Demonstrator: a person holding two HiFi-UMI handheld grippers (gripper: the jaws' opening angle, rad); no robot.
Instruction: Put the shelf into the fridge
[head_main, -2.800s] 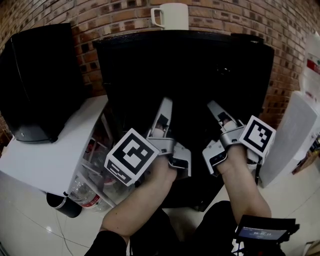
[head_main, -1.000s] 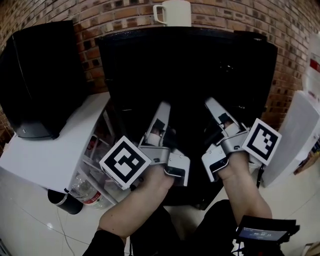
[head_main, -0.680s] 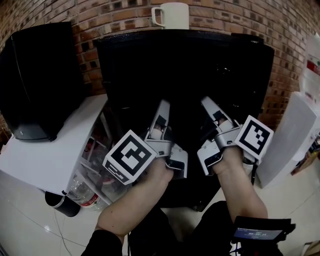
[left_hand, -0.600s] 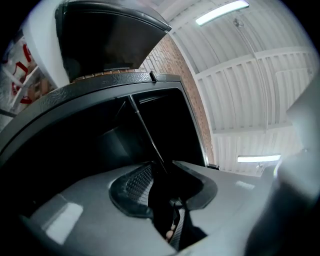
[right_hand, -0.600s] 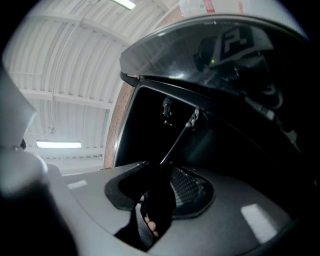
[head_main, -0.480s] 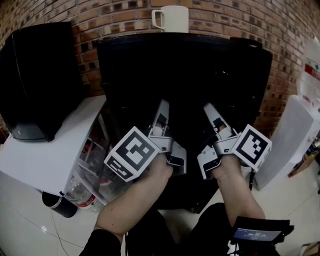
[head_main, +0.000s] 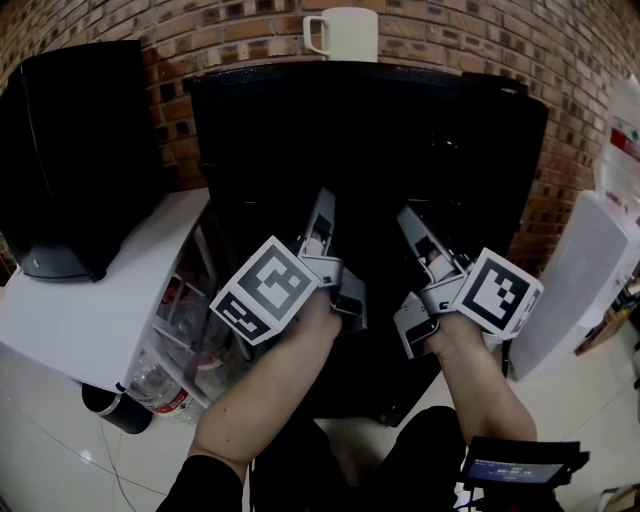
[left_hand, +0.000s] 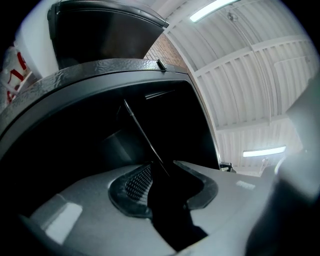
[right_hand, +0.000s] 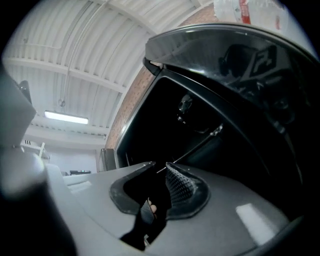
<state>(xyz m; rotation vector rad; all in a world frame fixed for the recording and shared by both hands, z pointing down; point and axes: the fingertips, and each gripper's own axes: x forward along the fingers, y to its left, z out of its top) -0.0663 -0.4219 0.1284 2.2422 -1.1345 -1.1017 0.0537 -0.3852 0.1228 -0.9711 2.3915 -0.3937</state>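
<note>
The black fridge (head_main: 370, 120) stands open in front of me and both grippers reach into its dark inside. The shelf shows only as a thin edge, running up-left from the left jaws (left_hand: 142, 130) and up-right from the right jaws (right_hand: 195, 145). My left gripper (head_main: 322, 200) (left_hand: 164, 170) has just been opening; the shelf edge runs between its pads with a gap on each side. My right gripper (head_main: 408, 215) (right_hand: 159, 167) has just been closing, and the shelf edge lies against its textured pad (right_hand: 180, 187).
A white mug (head_main: 342, 32) sits on top of the fridge. The open door (head_main: 100, 300) swings out to the left, with bottles (head_main: 170, 385) in its racks. A black bulky object (head_main: 75, 160) is at upper left, a white appliance (head_main: 580, 280) at right, and a dark cup (head_main: 110, 410) on the floor.
The left gripper has pushed further into the fridge and rolled, tilting its marker cube. The right gripper has rolled and shifted slightly left, its cube now lower.
</note>
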